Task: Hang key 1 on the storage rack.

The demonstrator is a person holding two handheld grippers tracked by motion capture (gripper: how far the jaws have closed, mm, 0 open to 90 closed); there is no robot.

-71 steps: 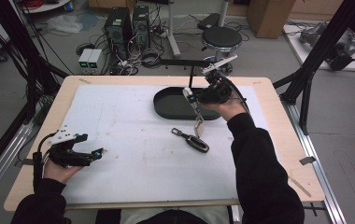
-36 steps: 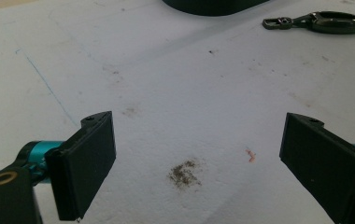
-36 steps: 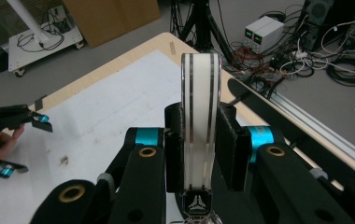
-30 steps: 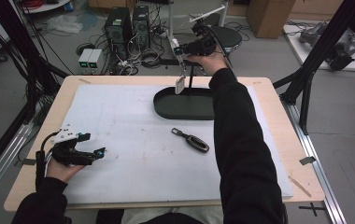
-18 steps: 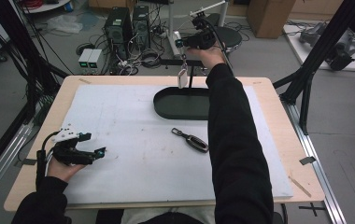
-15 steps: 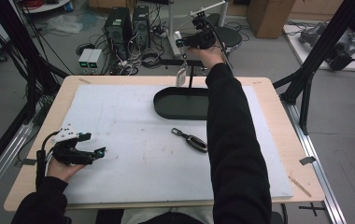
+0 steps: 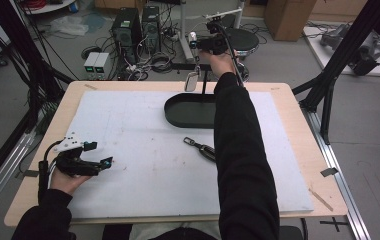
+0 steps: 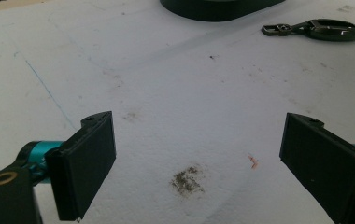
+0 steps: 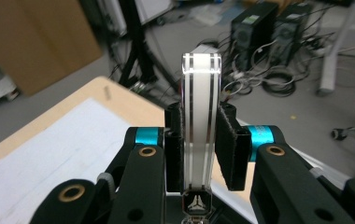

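Note:
My right gripper [image 7: 196, 42] is raised over the table's far edge, just past the black oval tray [image 7: 178, 116]. It is shut on a white key fob [image 9: 202, 116] with silver stripes, gripped edge-on between the pads. In the high view a pale piece [image 7: 191, 81] dangles below that gripper, beside a thin upright post [image 7: 204, 85] rising from the tray. A black key fob [image 7: 203, 149] with a metal clasp lies on the white mat; it appears again as the black key fob [image 8: 330, 30]. My left gripper [image 7: 100, 153] rests low at the near left, open with nothing between its pads [image 8: 87, 163].
The white mat [image 7: 138, 135] covers most of the wooden table [image 7: 298, 125]. Computer towers [image 7: 138, 25], cables and a round stool [image 7: 240, 37] stand on the floor beyond the far edge. Black frame legs [image 7: 328, 95] flank the right side.
The right gripper has carried the white fob from above the tray's near side up and away to the far edge, then drifted slightly over the last second. The left gripper stayed still.

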